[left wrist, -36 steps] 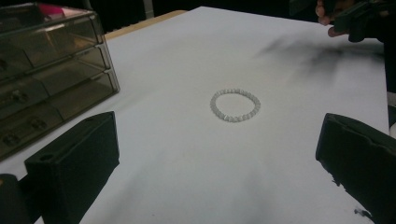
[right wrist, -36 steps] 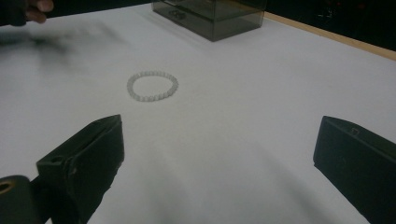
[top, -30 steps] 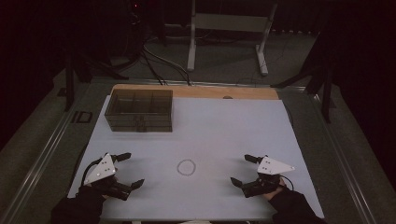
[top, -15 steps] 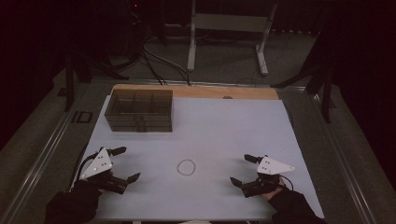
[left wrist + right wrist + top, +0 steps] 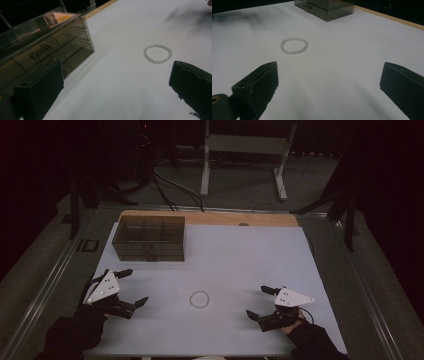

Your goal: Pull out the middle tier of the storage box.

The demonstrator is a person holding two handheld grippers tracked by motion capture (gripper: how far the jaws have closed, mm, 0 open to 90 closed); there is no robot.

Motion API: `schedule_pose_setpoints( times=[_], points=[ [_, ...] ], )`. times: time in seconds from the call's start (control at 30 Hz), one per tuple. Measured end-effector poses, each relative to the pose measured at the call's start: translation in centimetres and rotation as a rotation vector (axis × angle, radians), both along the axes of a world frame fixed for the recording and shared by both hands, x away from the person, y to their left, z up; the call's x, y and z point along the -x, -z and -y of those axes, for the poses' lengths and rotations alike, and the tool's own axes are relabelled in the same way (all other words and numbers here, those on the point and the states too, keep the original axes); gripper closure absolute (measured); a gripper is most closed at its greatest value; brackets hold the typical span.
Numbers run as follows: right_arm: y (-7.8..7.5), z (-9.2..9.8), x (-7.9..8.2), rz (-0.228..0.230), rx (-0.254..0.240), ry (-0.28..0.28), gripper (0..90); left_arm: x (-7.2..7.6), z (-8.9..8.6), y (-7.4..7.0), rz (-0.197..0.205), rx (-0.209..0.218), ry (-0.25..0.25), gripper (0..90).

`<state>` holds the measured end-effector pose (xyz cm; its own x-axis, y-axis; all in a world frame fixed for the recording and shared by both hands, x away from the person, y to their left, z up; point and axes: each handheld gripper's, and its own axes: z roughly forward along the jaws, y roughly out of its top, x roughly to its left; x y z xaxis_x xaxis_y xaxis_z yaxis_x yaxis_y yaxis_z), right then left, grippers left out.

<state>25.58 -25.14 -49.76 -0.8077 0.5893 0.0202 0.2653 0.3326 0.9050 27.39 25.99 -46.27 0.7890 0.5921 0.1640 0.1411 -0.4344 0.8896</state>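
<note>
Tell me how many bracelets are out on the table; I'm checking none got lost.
1. A white bead bracelet lies flat on the white table, between the two tools and nearer than the drawer box, whose contents I cannot make out.

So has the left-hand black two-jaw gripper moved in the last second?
Yes. The left gripper has shifted slightly toward the table's left edge, away from the white bead bracelet, which lies where it was.

One bead bracelet (image 5: 199, 299) lies on the white table (image 5: 260, 255), toward its near edge. One clear drawer box (image 5: 149, 237) stands at the far left corner. Two grippers are there: one left gripper (image 5: 129, 288) and one right gripper (image 5: 259, 302), both wide open.
</note>
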Motion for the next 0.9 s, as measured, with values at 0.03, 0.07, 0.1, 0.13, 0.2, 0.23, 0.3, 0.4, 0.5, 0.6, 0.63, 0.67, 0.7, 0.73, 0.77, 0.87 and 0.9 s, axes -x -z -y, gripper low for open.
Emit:
schedule_pose_setpoints(
  times=[0.03,0.07,0.1,0.13,0.2,0.23,0.3,0.4,0.5,0.6,0.63,0.67,0.7,0.73,0.77,0.87,0.9],
  points=[
    [-0.1,0.0,0.0,0.000,-0.007,0.000,1.8,-0.1,-0.1,-0.2,0.006,-0.009,-0.005,1.0],
    [-0.1,0.0,0.0,0.000,-0.008,0.000,1.8,-0.2,-0.1,-0.3,0.013,-0.016,-0.009,1.0],
    [-0.1,0.0,0.0,0.000,-0.008,0.000,1.8,-0.3,-0.2,-0.4,0.020,-0.023,-0.012,1.0],
    [0.0,0.0,0.0,-0.003,-0.005,0.000,1.8,-0.4,-0.3,-0.6,0.031,-0.028,-0.014,1.0],
    [0.0,-0.1,0.0,-0.003,-0.002,-0.002,1.8,-0.9,-0.5,-0.9,0.049,-0.044,-0.030,1.0],
    [0.0,-0.1,0.0,-0.003,-0.002,-0.002,1.8,-0.9,-0.5,-0.9,0.049,-0.044,-0.030,1.0],
    [0.0,-0.1,0.0,-0.006,-0.004,-0.003,1.8,-1.2,-0.6,-1.1,0.061,-0.059,-0.040,1.0],
    [0.0,-0.1,0.0,-0.006,-0.002,-0.002,1.8,-1.5,-0.6,-1.1,0.065,-0.076,-0.044,1.0],
    [0.0,-0.1,0.0,-0.006,-0.004,-0.001,1.8,-1.9,-0.5,-1.0,0.080,-0.118,-0.047,1.0],
    [0.0,-0.1,0.0,-0.003,-0.002,-0.002,1.9,-2.2,-0.3,-0.9,0.080,-0.140,-0.046,1.0],
    [0.0,-0.1,0.0,-0.005,-0.004,-0.001,1.8,-2.3,-0.2,-0.9,0.082,-0.149,-0.044,1.0],
    [0.0,-0.1,0.0,-0.009,-0.002,-0.001,1.9,-2.3,-0.2,-0.9,0.086,-0.155,-0.047,1.0],
    [0.0,-0.1,0.0,-0.009,-0.002,-0.001,1.9,-2.4,-0.1,-0.9,0.085,-0.157,-0.050,1.0],
    [0.1,-0.1,-0.1,-0.012,0.002,-0.001,1.8,-2.5,-0.1,-0.8,0.087,-0.162,-0.056,1.0],
    [0.1,-0.1,-0.1,-0.011,0.003,0.000,1.8,-2.6,0.0,-0.8,0.094,-0.176,-0.061,1.0],
    [0.0,-0.1,0.0,-0.008,-0.003,0.001,1.8,-2.8,0.1,-0.7,0.100,-0.199,-0.073,1.0],
    [0.1,-0.1,0.0,-0.009,0.002,0.000,1.9,-2.9,0.1,-0.6,0.103,-0.207,-0.073,1.0]
  ],
)
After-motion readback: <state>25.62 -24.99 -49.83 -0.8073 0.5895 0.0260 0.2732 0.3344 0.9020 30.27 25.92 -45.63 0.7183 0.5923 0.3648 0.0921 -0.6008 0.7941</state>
